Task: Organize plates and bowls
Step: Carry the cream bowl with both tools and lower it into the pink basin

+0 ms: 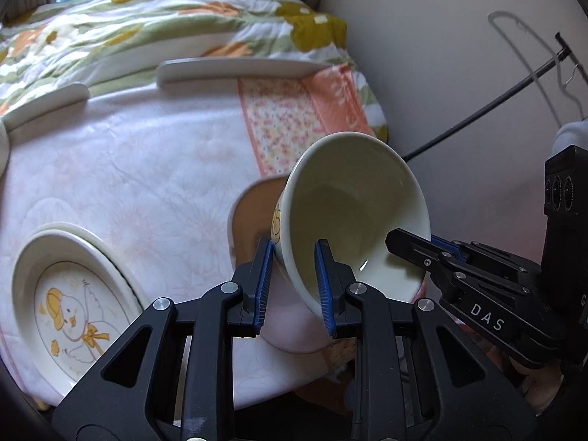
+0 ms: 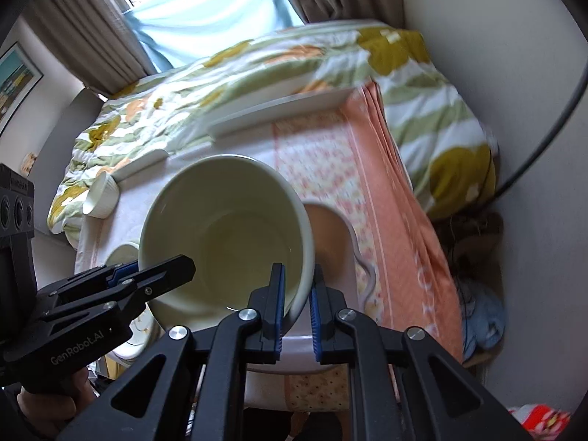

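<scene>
The bowl [image 1: 352, 217] hangs tilted above the tabletop's [image 1: 147, 169] near right corner, both grippers pinching opposite rims: left gripper [image 1: 294, 279], right gripper [image 2: 297, 297]. Glazed ceramic, likely heavy, slippery and breakable; the rim wall seems the best hold.

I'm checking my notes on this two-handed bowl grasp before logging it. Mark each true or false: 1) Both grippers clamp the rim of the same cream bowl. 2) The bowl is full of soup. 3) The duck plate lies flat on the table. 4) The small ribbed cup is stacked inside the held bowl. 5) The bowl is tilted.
1) True: the left gripper and right gripper both pinch the rim of the cream bowl.
2) False: the bowl is empty.
3) True: the duck plate lies flat on the cloth-covered table.
4) False: the ribbed cup sits apart at the table's far edge.
5) True: its opening faces the cameras.
</scene>
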### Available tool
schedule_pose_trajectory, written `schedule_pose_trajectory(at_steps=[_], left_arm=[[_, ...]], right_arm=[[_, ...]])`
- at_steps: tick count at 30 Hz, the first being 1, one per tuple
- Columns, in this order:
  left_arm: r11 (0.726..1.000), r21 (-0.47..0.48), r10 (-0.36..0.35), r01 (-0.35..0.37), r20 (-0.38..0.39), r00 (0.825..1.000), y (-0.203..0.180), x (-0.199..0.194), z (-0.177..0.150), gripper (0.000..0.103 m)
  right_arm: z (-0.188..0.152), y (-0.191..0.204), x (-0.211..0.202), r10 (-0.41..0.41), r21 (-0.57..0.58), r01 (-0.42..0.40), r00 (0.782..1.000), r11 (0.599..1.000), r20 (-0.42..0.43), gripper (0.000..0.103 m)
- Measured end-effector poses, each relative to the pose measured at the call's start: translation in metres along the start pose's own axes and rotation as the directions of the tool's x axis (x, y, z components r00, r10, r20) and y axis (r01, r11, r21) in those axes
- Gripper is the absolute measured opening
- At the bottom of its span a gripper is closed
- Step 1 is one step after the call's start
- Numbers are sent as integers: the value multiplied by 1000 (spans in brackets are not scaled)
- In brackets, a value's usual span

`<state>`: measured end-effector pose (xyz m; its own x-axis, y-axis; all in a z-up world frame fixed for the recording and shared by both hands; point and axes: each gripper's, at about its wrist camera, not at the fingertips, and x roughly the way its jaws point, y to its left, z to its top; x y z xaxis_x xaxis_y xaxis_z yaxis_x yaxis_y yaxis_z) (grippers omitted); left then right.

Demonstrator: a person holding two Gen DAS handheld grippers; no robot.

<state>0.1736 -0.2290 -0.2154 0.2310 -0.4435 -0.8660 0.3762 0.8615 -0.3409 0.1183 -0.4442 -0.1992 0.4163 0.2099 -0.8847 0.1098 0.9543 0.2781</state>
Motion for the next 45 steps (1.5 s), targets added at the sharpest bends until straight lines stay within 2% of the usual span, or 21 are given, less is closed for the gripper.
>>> schedule_pose_trajectory(at_steps=[4, 12, 23, 32, 45], left_arm=[[999, 34, 32, -31, -50, 998, 0, 22, -4, 21], [991, 104, 98, -88, -99, 990, -7, 48, -5, 21], [956, 214, 227, -201, -107, 968, -22, 65, -6, 21], [948, 231, 244, -218, -87, 966, -23, 61, -6, 21], [953, 233, 215, -195, -66, 974, -23, 51, -3, 21]], right_arm=[[-5, -11, 18, 3, 31, -2, 999, 1000, -36, 11], [-11, -20, 35, 0, 60, 4, 998, 998, -67, 12], [-17, -29, 45, 0, 73, 7, 995, 997, -101, 11], [-17, -30, 44, 5, 82, 3, 995, 997, -99, 12], [-17, -32, 30, -2, 104, 11, 996, 995, -88, 11]])
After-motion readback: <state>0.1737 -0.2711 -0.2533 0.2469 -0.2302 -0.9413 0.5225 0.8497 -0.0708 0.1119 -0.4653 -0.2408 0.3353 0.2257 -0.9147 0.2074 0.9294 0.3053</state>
